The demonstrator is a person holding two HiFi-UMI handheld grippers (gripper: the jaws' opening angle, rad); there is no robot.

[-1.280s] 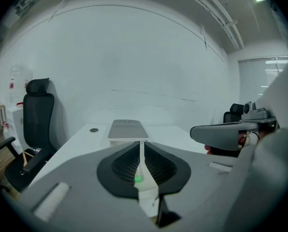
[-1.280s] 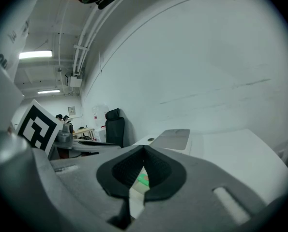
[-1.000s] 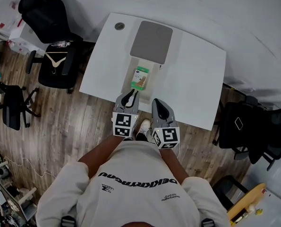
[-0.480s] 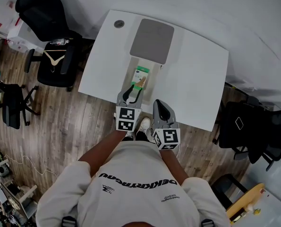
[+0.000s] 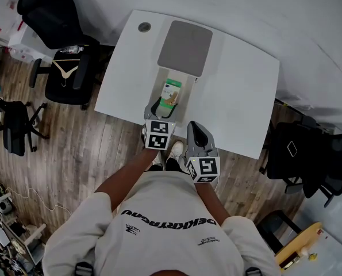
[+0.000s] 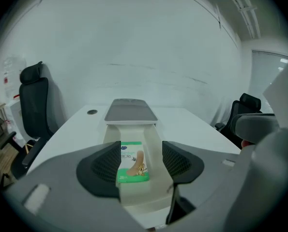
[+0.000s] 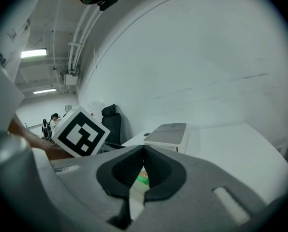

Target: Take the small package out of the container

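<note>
- Since a second ago, my left tool (image 5: 159, 104) has moved up-frame to the container (image 5: 161, 80); its jaws, just opening, flank the package (image 5: 171, 93) without gripping.
- Package lies inside the container, centre frame.
- Right tool (image 5: 195, 129) is closed and empty.

The left hand-held gripper (image 5: 161, 107) covers one end of the container (image 5: 161, 84); words on the small package (image 6: 132, 161) look too tiny
</note>
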